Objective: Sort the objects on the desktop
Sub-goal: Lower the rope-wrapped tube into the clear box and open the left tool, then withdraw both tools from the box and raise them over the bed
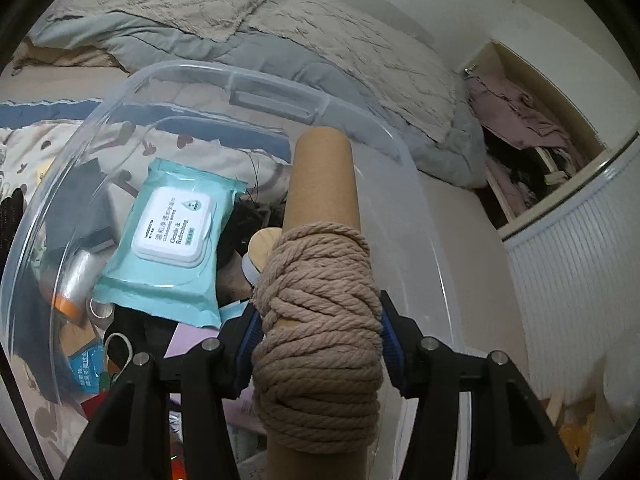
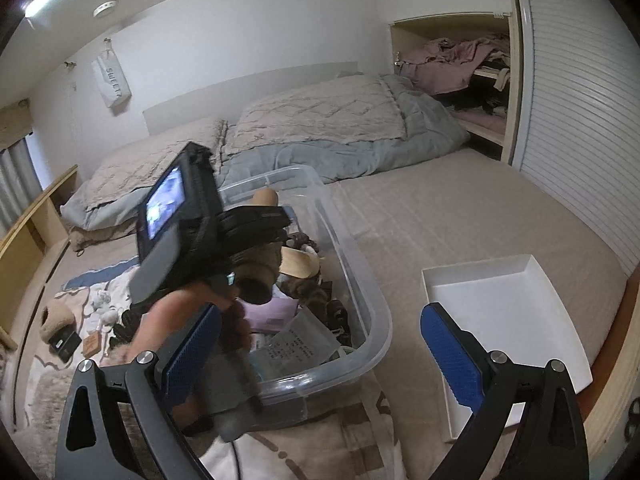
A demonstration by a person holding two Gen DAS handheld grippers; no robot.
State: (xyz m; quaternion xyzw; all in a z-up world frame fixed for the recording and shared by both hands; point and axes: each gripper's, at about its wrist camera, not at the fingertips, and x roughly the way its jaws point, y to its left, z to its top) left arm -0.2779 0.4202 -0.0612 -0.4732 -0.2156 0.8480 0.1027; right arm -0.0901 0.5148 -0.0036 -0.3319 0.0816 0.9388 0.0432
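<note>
- The left gripper [image 1: 320,340] is clamped on a spool of rope [image 1: 318,344]: beige twisted cord wound around a brown cardboard tube, with the blue pads pressed against the cord on both sides.
- The spool is held above a clear plastic bin [image 1: 256,92], its tube pointing toward the bin's far rim.
- Inside the bin lies a teal pack of wipes [image 1: 170,236] with a white flip lid; the lid's print reads "Gentle & Refreshing" beside Chinese characters too small to make out.
- Next to the wipes sit a dark box [image 1: 80,208], a round wooden lid [image 1: 264,240] just behind the spool, a blue packet [image 1: 86,368] with white Chinese writing near the bin's lower left, and a pink card [image 1: 188,340].
- From the right wrist view, the right gripper [image 2: 320,356] has its blue-padded fingers [image 2: 452,356] wide apart and holds nothing.
- That view shows a bare hand [image 2: 180,320] gripping the other device over the bin [image 2: 360,280], with a small lit screen [image 2: 166,204] on its back.
- A white tray [image 2: 500,304] lies on the beige bed sheet [image 2: 460,208] just right of the bin, apart from it.
- A clear bag with printed text [image 2: 296,344] lies in the bin's near corner; its words are unreadable.
- A white bag [image 2: 112,80] hangs on the far wall, its lettering starting with "SWEET".
- Pink clothes [image 2: 452,60] fill an open closet shelf beside a white slatted door [image 2: 576,100].
</note>
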